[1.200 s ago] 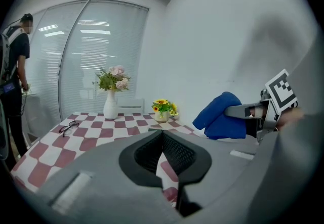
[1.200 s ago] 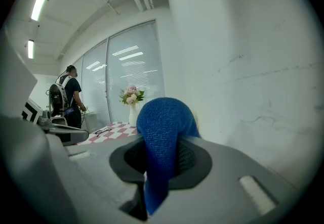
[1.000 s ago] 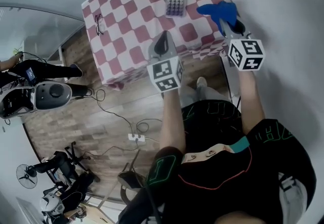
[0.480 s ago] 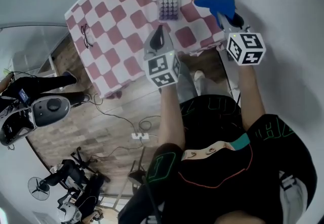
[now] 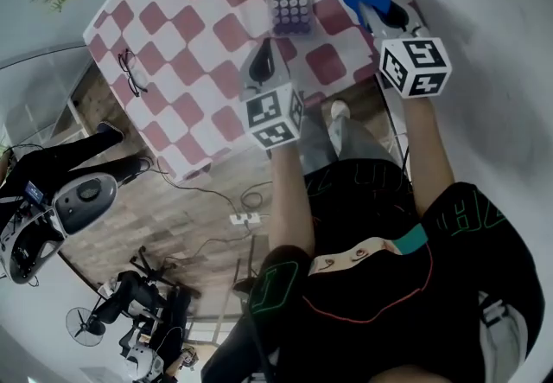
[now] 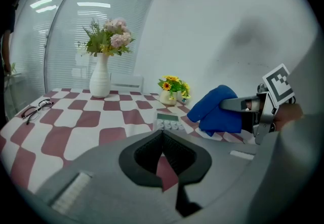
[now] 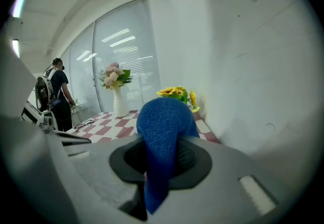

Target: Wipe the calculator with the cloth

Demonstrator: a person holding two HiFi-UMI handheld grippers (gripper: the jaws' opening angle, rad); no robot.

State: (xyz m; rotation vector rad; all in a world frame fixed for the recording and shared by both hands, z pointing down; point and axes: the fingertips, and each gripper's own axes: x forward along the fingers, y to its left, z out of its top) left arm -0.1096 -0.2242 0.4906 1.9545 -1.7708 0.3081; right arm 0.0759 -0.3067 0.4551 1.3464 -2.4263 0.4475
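- Clamping a fold of the blue cloth in the right gripper, with the jaws pressed on it and the rest of the cloth bulging up and forward over the tips
- Held over the right-hand edge of the checked tabletop, with the cloth bunch raised off the surface, as seen in the left gripper view
- Lying flat and keys up, the calculator, in from the near edge and closer to the right-hand edge than to the left; just left of the cloth in the head view, no contact to be seen
- Closed on nothing, the left gripper: jaw tips meet along a thin line, with only red and white squares showing below them
- Hovering over the near edge, aimed at the calculator and apart from it
- Standing at the far left corner, a white vase of pink flowers
- Resting by the left edge, a pair of glasses, well apart from the calculator
- Set at the far edge behind the calculator, a small pot of sunflowers
- Standing beyond the table by the blinds in the right gripper view, a person in dark clothes
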